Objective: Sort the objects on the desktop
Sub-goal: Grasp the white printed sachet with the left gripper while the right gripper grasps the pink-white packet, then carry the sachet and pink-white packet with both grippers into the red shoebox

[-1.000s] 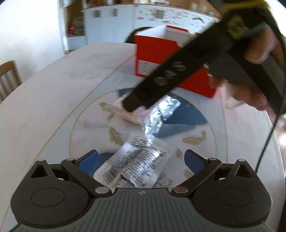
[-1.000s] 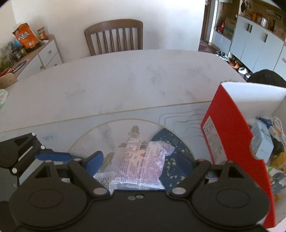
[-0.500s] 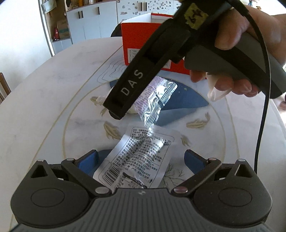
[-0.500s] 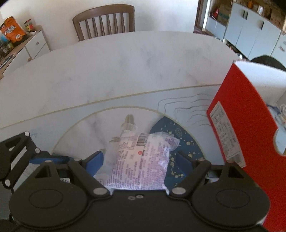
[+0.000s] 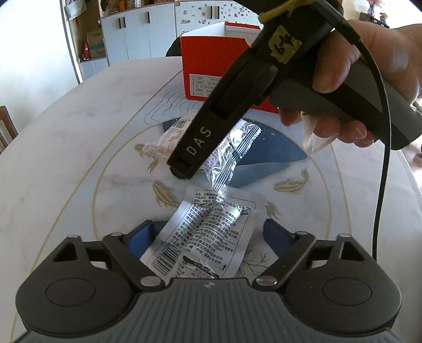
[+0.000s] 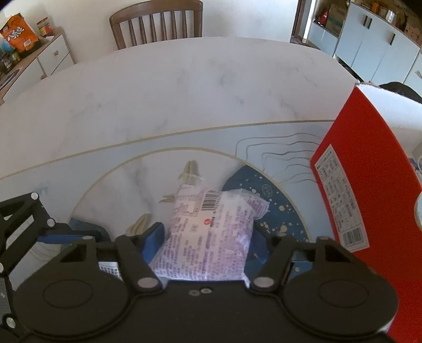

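My left gripper is open around a silver printed packet that lies flat on the table between its blue pads. My right gripper is shut on a purple-and-white snack bag and holds it above the table. In the left wrist view the right gripper's black body crosses the frame with the bag hanging under it. The red box stands open behind it, and it shows at the right edge of the right wrist view.
The white marble table has a blue patch and fish drawings at its middle. A wooden chair stands at its far side. White cabinets line the wall behind the box.
My right gripper has closed on the purple bag and lifted it off the table toward the red box. My left gripper stays open around the silver packet.
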The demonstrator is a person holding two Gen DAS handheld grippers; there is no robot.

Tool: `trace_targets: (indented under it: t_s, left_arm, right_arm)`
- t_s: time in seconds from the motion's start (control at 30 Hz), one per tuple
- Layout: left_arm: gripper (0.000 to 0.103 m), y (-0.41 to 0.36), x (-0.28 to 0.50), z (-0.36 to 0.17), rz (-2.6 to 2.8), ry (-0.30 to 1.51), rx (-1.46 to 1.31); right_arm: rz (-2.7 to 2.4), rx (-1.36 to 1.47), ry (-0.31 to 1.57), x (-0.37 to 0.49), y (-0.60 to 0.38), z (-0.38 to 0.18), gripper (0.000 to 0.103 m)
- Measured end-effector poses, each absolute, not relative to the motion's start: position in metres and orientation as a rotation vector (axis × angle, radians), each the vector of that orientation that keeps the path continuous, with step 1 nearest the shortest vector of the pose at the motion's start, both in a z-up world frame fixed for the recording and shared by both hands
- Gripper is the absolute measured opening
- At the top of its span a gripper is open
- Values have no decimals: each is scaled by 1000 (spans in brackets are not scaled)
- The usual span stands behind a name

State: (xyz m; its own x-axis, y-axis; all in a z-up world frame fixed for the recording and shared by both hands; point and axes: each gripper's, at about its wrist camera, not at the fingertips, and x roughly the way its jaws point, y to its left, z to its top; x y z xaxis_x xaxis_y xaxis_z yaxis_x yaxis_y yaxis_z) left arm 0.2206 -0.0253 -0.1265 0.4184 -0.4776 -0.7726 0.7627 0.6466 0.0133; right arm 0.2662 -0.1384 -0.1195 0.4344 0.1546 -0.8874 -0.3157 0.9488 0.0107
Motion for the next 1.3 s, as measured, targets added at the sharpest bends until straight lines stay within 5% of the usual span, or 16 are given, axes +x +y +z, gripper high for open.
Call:
trace_targets:
  t_s: [0.23, 1.3]
  left_arm:
    - [71, -25, 215, -123, -800, 819, 395]
    - [70, -25, 185, -56, -491, 794, 156]
  right_arm:
    - [294, -148, 1090, 264, -146, -116, 55]
    - [307, -56, 990, 202, -189, -52, 53]
